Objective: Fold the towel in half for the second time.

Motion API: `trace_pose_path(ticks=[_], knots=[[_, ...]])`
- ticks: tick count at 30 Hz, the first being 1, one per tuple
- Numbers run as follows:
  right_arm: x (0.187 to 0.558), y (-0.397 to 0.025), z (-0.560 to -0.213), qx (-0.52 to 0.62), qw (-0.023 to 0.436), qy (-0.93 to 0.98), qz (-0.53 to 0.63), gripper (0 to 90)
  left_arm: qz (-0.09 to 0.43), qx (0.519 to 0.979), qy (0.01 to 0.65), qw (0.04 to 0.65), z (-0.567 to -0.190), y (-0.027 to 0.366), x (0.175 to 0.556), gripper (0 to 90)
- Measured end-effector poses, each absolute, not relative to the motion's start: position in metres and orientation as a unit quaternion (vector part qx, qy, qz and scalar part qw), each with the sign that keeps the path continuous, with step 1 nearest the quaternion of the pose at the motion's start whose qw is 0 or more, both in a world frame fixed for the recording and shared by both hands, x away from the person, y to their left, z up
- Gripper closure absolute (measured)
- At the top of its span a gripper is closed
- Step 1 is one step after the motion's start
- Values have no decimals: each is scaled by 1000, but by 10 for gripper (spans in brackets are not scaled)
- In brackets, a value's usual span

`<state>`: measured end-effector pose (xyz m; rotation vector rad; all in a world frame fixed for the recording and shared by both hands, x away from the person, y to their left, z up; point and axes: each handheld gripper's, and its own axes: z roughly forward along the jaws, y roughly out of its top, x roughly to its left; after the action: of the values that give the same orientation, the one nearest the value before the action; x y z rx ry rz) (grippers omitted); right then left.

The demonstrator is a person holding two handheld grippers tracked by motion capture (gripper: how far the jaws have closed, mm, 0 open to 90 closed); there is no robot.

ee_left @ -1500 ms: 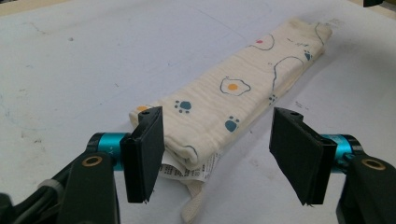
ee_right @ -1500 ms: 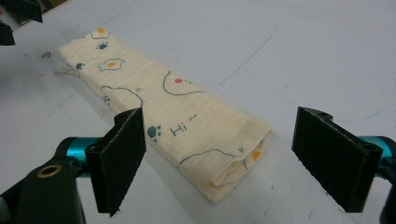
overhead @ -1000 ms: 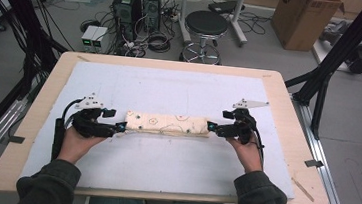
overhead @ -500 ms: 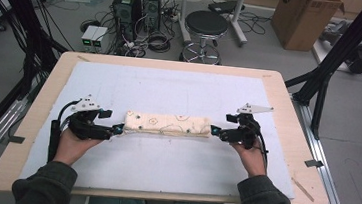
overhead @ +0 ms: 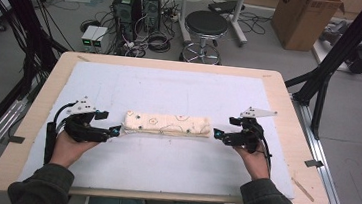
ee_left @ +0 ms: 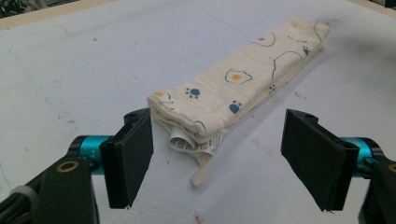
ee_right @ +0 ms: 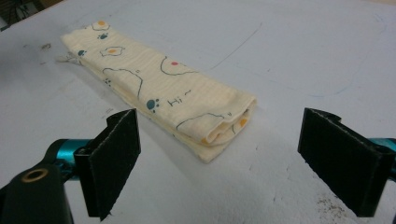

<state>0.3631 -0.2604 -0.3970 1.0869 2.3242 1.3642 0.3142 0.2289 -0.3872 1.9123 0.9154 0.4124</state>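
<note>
The folded cloth [overhead: 167,125] lies flat on the white mat [overhead: 170,88] that covers the surface [overhead: 280,91], near the middle and slightly toward the person's side, with its long axis running left to right. It is cream-coloured, printed with paw marks and fried-egg shapes, and folded into a narrow strip of several layers. In the left gripper view, the cloth [ee_left: 233,93] extends away from the camera; a printed label [ee_left: 198,143] and a loose corner protrude from its near end.

The left gripper [overhead: 115,131] sits at the left end of the cloth, just beside it. Its fingers [ee_left: 128,156] stand wide apart, one on each side of the cloth end, gripping nothing. The left hand [overhead: 72,144] holds the gripper body low over the mat.

The right gripper [overhead: 217,134] sits at the opposite end, just beside the cloth. In the right gripper view, the cloth [ee_right: 163,93] shows its folded, rounded end between the fingers [ee_right: 112,158], which are also spread wide and clear of the fabric. The right hand [overhead: 254,157] holds this gripper close to the mat.

Beyond the far edge of the surface, a black stool [overhead: 206,26] stands on the floor, with computer towers [overhead: 138,2] to its left and a cardboard box [overhead: 305,16] to its right.
</note>
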Motion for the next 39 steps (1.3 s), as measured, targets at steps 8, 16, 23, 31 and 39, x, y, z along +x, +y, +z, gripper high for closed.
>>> trace_pose_path(ticks=[8,16,23,31,39], knots=[[358,-265,-399,371,119,795,465,124,170,781,373,470,-389,230,310,257],[351,-271,-401,373,119,793,467,124,169,782,373,471,-393,232,305,256],[347,-274,-405,371,122,794,466,124,170,783,373,469,-396,233,302,254],[342,-278,-410,375,120,794,463,123,170,782,372,470,-401,234,297,250],[336,-282,-415,377,121,795,460,123,171,782,373,469,-404,235,294,249]])
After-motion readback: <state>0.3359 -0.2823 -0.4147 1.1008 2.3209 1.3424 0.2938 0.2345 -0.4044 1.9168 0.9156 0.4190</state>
